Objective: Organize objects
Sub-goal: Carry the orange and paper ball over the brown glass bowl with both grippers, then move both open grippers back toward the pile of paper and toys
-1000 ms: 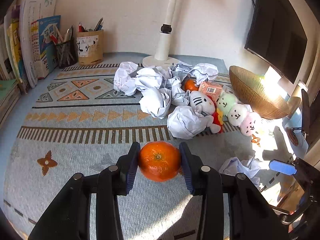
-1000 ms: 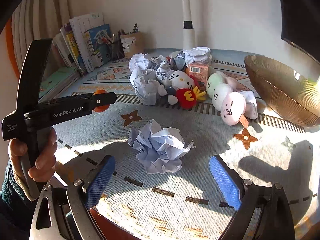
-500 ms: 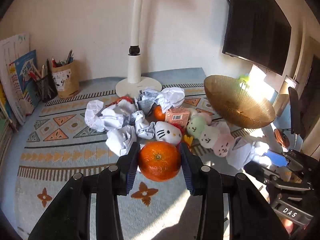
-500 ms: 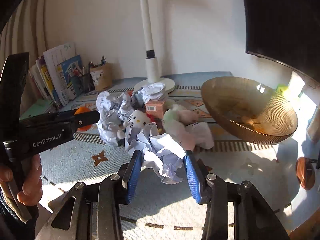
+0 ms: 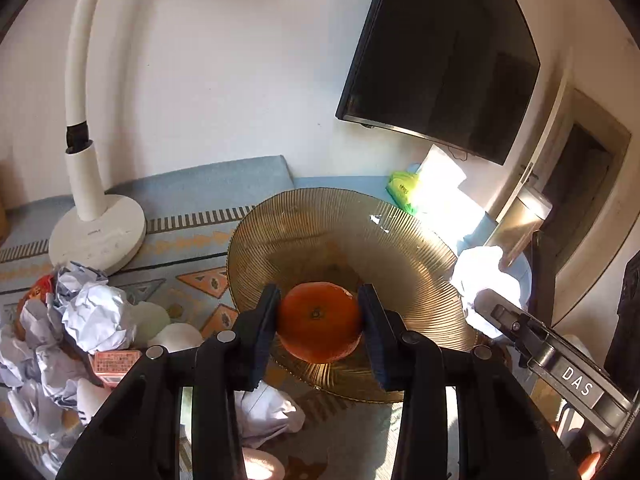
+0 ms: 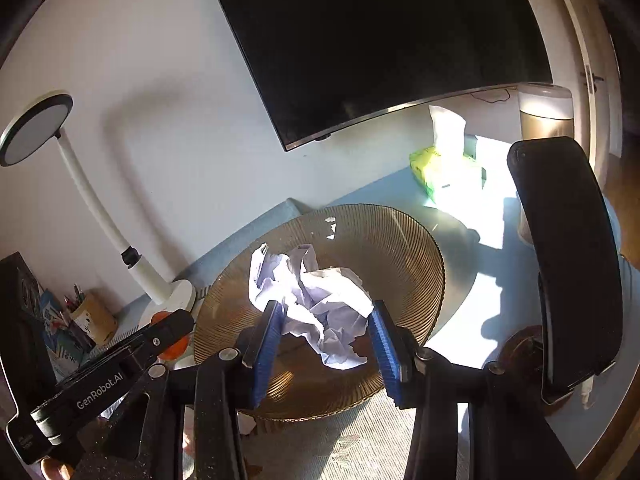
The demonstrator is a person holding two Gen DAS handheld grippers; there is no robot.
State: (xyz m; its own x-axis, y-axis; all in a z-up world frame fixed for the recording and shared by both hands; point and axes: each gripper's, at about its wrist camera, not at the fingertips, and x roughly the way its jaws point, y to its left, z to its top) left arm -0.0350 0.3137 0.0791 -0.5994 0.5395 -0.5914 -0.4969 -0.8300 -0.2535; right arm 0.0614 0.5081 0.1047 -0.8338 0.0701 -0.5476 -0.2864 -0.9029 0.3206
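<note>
My left gripper [image 5: 319, 322] is shut on an orange [image 5: 318, 322] and holds it above the near side of a ribbed amber glass bowl [image 5: 340, 232]. My right gripper [image 6: 326, 332] is shut on a crumpled paper ball [image 6: 320, 304] and holds it over the same bowl [image 6: 400, 248]. The left gripper's body [image 6: 108, 376] shows at the lower left of the right wrist view, with the orange [image 6: 172, 348] partly hidden behind it. The paper ball [image 5: 484, 280] and right gripper also show at the right of the left wrist view.
Several crumpled papers [image 5: 88, 312], plush toys and a small pink carton [image 5: 116, 362] lie on the patterned mat at left. A white desk lamp [image 5: 96, 232] stands behind them. A dark monitor [image 5: 440, 52] hangs above. A green tissue pack [image 6: 432, 168] lies at the back right.
Both grippers have lifted and swung right to above the bowl. The left still holds the orange, the right still holds the paper ball.
</note>
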